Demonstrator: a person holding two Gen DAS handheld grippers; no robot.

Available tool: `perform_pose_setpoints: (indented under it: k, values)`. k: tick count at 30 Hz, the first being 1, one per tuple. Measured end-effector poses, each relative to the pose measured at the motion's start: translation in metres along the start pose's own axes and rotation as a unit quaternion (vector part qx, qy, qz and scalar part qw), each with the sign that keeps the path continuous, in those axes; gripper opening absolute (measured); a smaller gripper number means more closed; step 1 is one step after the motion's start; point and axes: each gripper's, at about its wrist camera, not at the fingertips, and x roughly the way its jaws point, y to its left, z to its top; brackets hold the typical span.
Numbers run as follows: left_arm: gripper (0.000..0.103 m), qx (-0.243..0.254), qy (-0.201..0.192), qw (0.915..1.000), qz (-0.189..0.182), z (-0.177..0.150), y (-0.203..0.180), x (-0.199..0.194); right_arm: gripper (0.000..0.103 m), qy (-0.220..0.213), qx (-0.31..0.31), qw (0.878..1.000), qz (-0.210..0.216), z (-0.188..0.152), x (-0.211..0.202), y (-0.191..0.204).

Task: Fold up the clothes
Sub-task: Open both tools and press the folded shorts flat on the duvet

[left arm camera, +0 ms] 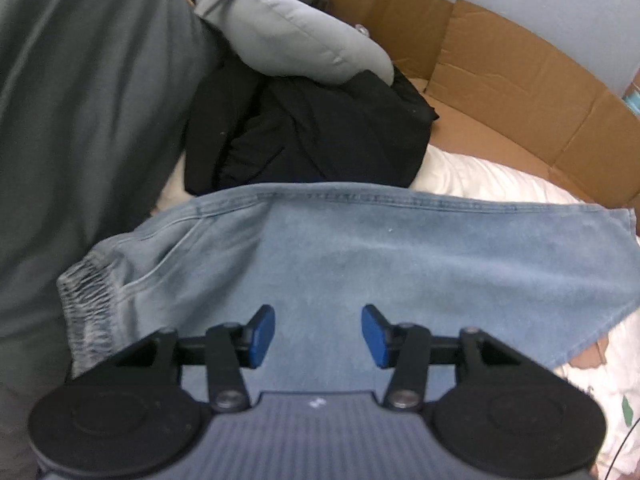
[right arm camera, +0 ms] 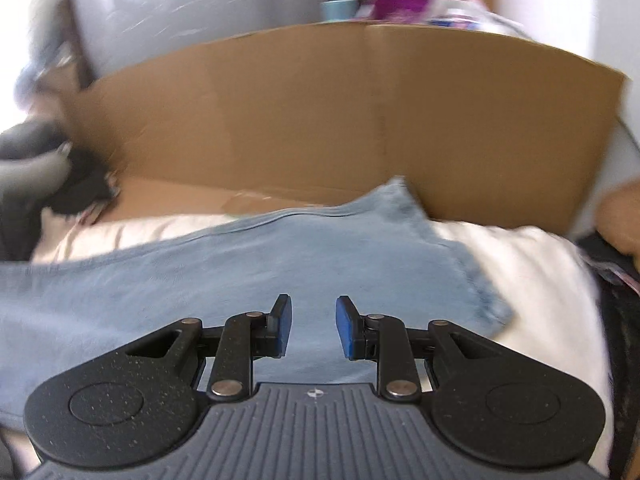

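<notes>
In the left wrist view, the left tongs [left arm camera: 318, 334] stand apart at the lower middle of the frame, with nothing between the blue pads [left arm camera: 262, 334]. Beneath them lie light blue denim pants [left arm camera: 360, 256], spread across the middle of the frame, the gathered elastic waistband [left arm camera: 86, 304] at the lower left. The pants rest on a white padded cover [left arm camera: 500, 180] that shows at the right. Above the pants, in the centre, sits a heap of black clothing [left arm camera: 320, 136], and on top of that a pale grey padded garment [left arm camera: 288, 28]. A grey-green cloth [left arm camera: 80, 120] fills the left side. Brown cardboard [left arm camera: 520, 76] curves along the upper right.

In the right wrist view, which is blurred, the right tongs [right arm camera: 314, 330] are also apart, more narrowly, and empty. The same denim pants [right arm camera: 280, 248] stretch from the left edge to the right of centre under them, one corner raised against the cardboard wall [right arm camera: 360, 120] behind.
</notes>
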Motion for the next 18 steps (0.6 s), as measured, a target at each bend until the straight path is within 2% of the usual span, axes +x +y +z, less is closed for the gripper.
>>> perform_pose_setpoints:
  k: [4, 7, 10, 14, 18]
  values:
    - [0.051, -0.009, -0.013, 0.9998, -0.014, -0.003, -0.006, 0.027, 0.028, 0.021, -0.022, 0.999, 0.026, 0.002, 0.015, 0.031]
    - [0.051, 0.005, -0.025, 0.9995, -0.021, -0.011, -0.016, 0.049, 0.028, 0.04, -0.054, 0.997, 0.041, -0.001, 0.028, 0.057]
    - [0.051, 0.028, -0.04, 0.9985, -0.026, -0.018, -0.025, 0.068, 0.028, 0.062, -0.091, 0.992, 0.055, -0.007, 0.041, 0.084]
    - [0.051, 0.041, -0.036, 0.9977, -0.039, -0.022, -0.037, 0.092, 0.028, 0.101, -0.143, 0.982, 0.073, -0.018, 0.066, 0.113]
    - [0.05, 0.051, -0.042, 0.997, -0.04, -0.025, -0.046, 0.106, 0.03, 0.114, -0.149, 0.98, 0.072, -0.02, 0.086, 0.124]
